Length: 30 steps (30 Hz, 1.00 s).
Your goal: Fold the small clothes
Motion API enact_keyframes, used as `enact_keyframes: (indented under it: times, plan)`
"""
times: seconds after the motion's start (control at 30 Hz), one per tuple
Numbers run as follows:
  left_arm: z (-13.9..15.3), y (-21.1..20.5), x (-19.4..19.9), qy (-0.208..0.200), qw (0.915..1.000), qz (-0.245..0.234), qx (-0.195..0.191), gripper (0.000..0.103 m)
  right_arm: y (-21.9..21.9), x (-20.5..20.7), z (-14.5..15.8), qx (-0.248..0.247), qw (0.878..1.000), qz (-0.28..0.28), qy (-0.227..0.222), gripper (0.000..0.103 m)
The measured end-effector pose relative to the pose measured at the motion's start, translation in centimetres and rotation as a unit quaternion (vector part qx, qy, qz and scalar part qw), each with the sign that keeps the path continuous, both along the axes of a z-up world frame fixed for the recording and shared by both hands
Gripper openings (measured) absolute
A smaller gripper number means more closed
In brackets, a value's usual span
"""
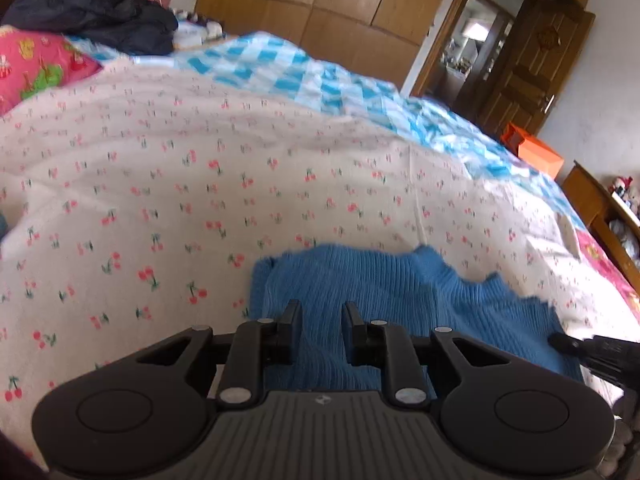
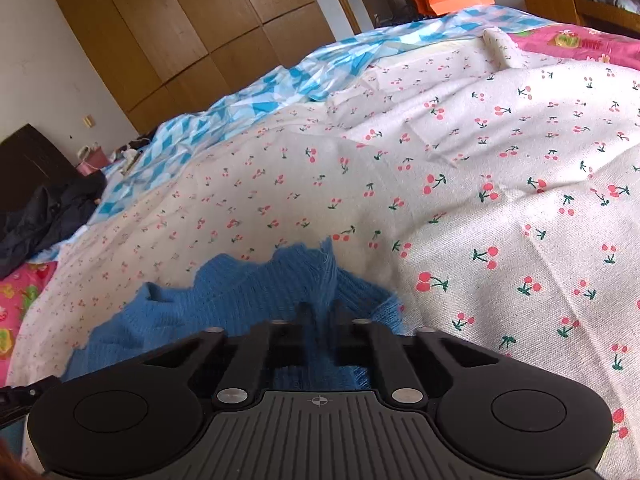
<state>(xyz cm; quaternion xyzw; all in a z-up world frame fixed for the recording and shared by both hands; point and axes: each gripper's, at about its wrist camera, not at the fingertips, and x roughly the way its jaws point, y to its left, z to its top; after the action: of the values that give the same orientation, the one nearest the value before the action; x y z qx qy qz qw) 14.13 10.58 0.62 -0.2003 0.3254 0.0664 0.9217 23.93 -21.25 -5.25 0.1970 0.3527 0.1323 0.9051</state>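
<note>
the ribbed blue knit sweater point(image 1: 400, 292) lies rumpled on the near part of the cherry-print bedspread point(image 1: 200, 184), folding barely started. the right gripper point(image 2: 320, 312) pinches its edge; the left gripper point(image 1: 322, 320) hovers slightly parted, holding nothing.

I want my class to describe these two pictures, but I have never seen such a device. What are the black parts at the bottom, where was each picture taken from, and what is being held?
A person holds a two-finger gripper in each hand, each with a camera looking along its fingers. One picture looks along the left gripper, the other along the right gripper. A blue sweater lies on a cherry-print sheet on a bed. The right gripper pinches the sweater's edge. The left gripper's jaws stand apart over the sweater, holding nothing.
</note>
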Motion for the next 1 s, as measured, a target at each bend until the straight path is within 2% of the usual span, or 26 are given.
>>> enact_keyframes:
  times: [0.1, 0.17, 0.23, 0.27, 0.33, 0.4, 0.43, 0.5, 0.53, 0.57, 0.6, 0.67, 0.73, 0.8, 0.9, 1.0]
  plan:
    - [0.2, -0.5, -0.3, -0.027, 0.9992, 0.006, 0.027, 0.026, -1.8, -0.3, 0.9, 0.03, 0.999, -0.036, -0.013, 0.007]
    - [-0.9, -1.0, 0.3, -0.007, 0.9979, 0.01, 0.063, 0.026, -2.1, 0.4, 0.0, 0.031, 0.998, -0.046, 0.008, 0.007]
    - [-2.7, -0.8, 1.0, 0.029, 0.9971, 0.021, 0.068, 0.028, -1.1, 1.0, -1.5, -0.007, 0.999, -0.038, 0.035, 0.007]
    - [-3.0, -0.6, 0.9, 0.028, 0.9969, 0.028, 0.068, 0.034, -0.5, 0.9, -1.8, -0.027, 0.999, -0.032, 0.035, 0.007]
    - [-2.6, -0.4, 0.5, 0.024, 0.9959, 0.04, 0.077, 0.034, 0.3, 0.4, -1.1, -0.06, 0.998, -0.028, 0.018, 0.01]
    - [-2.1, -0.1, 0.1, 0.02, 0.9943, 0.055, 0.089, 0.034, 0.6, -0.2, 0.3, -0.068, 0.997, -0.037, 0.004, 0.015]
    - [-1.9, 0.2, -0.1, 0.019, 0.9942, 0.062, 0.085, 0.034, 0.7, -0.6, 1.2, -0.076, 0.996, -0.044, -0.007, 0.016]
    - [-1.7, 1.0, -0.8, 0.019, 0.9955, 0.076, 0.053, 0.033, 1.7, -1.5, 3.4, -0.105, 0.992, -0.053, -0.044, 0.02]
    - [-1.5, 1.3, -1.3, 0.017, 0.996, 0.08, 0.035, 0.033, 2.5, -2.2, 4.6, -0.118, 0.99, -0.046, -0.068, 0.026]
    - [-1.3, 1.4, -1.9, 0.014, 0.9962, 0.082, 0.023, 0.033, 3.6, -2.7, 5.6, -0.128, 0.987, -0.033, -0.089, 0.036]
    - [-1.1, 1.4, -2.4, 0.011, 0.9964, 0.082, 0.017, 0.033, 4.8, -3.0, 6.6, -0.135, 0.985, -0.016, -0.106, 0.04]
    - [-0.8, 1.2, -3.6, 0.006, 0.9969, 0.078, 0.01, 0.033, 7.7, -3.2, 8.1, -0.124, 0.984, 0.037, -0.119, 0.041]
    - [-0.6, 1.1, -4.6, 0.003, 0.9973, 0.074, -0.002, 0.034, 11.0, -2.8, 8.2, -0.076, 0.987, 0.104, -0.091, 0.041]
    - [-0.6, 1.0, -5.4, 0.005, 0.9975, 0.071, -0.009, 0.034, 14.7, -2.0, 7.2, -0.04, 0.985, 0.165, -0.043, 0.039]
    - [-0.9, 1.1, -5.8, 0.01, 0.9981, 0.06, -0.006, 0.034, 20.4, -1.3, 5.2, -0.041, 0.973, 0.225, -0.006, 0.039]
    - [-1.4, 1.1, -5.8, 0.016, 0.9984, 0.052, 0.013, 0.034, 24.6, -0.6, 3.7, -0.047, 0.964, 0.258, 0.036, 0.039]
